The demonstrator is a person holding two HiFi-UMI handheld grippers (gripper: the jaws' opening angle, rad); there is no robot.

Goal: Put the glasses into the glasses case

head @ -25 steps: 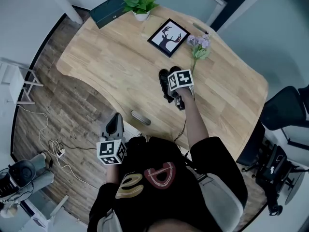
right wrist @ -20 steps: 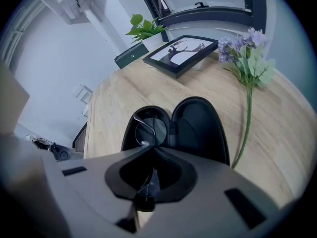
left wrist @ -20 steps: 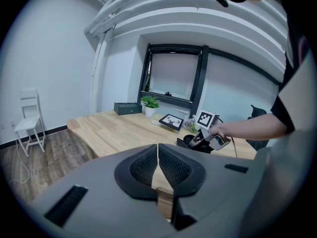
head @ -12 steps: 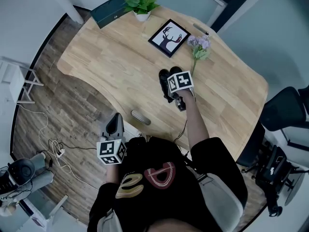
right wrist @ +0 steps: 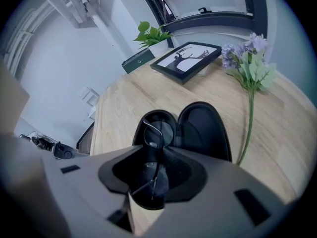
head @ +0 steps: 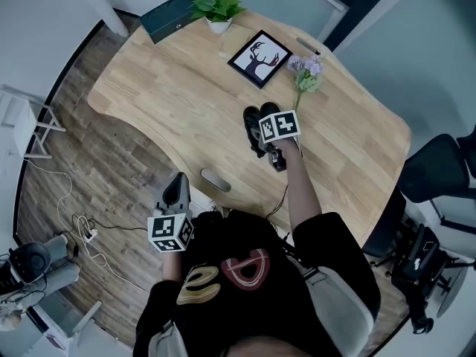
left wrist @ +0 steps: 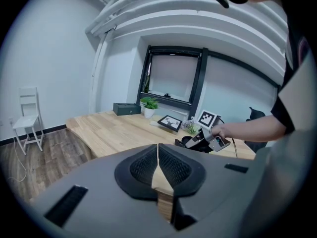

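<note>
Glasses (right wrist: pixel 157 133) down in the open case (right wrist: pixel 205 128).
My right arm (head: pixel 297 192) reaches to 12 o'clock, right gripper (right wrist: pixel 153 180) tipped steeply down, jaws just opened over the glasses; left gripper (left wrist: pixel 158 158) hangs closed at 8 o'clock.

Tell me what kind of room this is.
Most likely an office or small workroom: a curved wooden desk carrying a framed deer picture and a potted plant, with a black office chair beside it.
</note>
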